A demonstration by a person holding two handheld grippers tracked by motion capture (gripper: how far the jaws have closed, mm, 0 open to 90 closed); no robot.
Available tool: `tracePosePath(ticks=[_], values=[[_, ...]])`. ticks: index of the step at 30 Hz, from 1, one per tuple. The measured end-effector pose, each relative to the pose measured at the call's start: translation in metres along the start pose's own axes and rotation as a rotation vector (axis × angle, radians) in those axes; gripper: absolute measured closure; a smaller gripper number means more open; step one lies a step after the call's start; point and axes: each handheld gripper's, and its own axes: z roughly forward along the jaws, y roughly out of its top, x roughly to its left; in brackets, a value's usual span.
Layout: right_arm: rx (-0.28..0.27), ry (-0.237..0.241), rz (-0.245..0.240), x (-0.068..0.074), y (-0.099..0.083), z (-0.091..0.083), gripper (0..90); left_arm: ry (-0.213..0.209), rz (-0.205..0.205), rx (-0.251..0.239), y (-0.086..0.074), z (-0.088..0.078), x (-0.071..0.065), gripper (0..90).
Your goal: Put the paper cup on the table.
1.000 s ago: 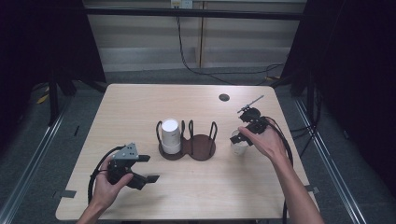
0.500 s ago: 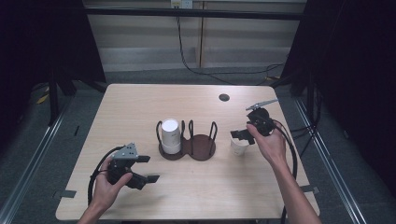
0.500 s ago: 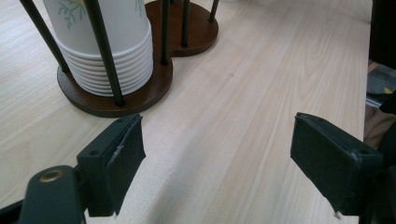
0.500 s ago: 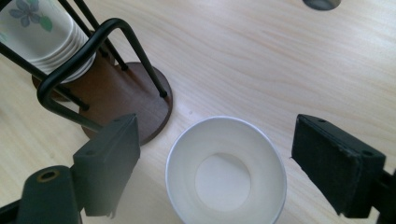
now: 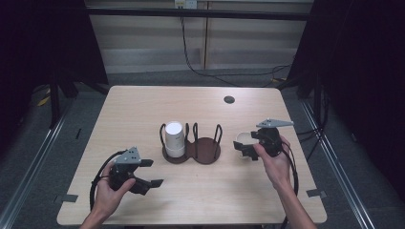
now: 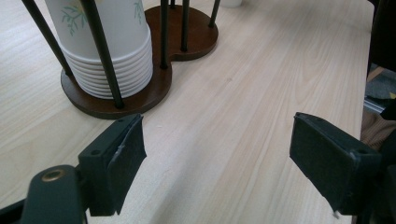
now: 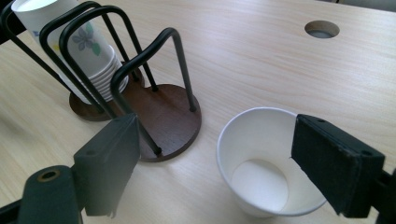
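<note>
On the table, right side: a single white paper cup (image 7: 268,163) is seen standing upright and open-mouthed on the pale wooden table top (image 5: 143,109), just beside the right end of the holder.
Right gripper (image 7: 219,163): its black jaws are held wide apart around the cup's rim area; in the right gripper view one jaw is seen left of the cup and the other at its right edge, and nothing is clamped. Whether the right jaw touches the rim cannot be told.
Right gripper, high view (image 5: 250,145): it is held in the person's right hand (image 5: 277,164), just over the cup (image 5: 242,140).
Holder: a dark brown wooden double-ring base with black wire uprights (image 5: 198,145) is placed near the table's middle.
Stack: a nested pile of white flower-printed paper cups (image 5: 174,138) is kept upright in the holder's left bay; the right bay (image 7: 159,112) is seen bare.
Left gripper (image 5: 143,174): it is held low in the person's left hand (image 5: 112,188) near the front left of the table, well apart from the single cup.
Left claw state: its jaws are spread wide over bare wood in the left gripper view (image 6: 217,163), and nothing is held; the stack (image 6: 109,44) is seen ahead of it.
Table detail: a small round cable hole (image 5: 229,99) is seen toward the far right.
</note>
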Motion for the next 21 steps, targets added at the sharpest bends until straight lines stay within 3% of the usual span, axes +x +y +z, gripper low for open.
tracePosePath(ticks=[10, 14, 18, 21], values=[[-0.075, 0.023, -0.011, 0.031, -0.020, -0.012, 16.9, 0.014, -0.020, -0.030, -0.005, -0.004, -0.001, 18.1], [-0.073, 0.035, -0.024, 0.041, -0.027, -0.012, 17.9, 0.021, -0.024, -0.031, -0.005, -0.003, -0.001, 18.1], [-0.077, 0.048, -0.054, 0.058, -0.038, -0.011, 20.7, 0.003, -0.033, -0.016, -0.007, 0.000, -0.002, 18.3], [-0.089, 0.069, -0.052, 0.063, -0.041, -0.010, 20.7, -0.006, -0.037, -0.018, -0.007, 0.000, -0.004, 18.3]])
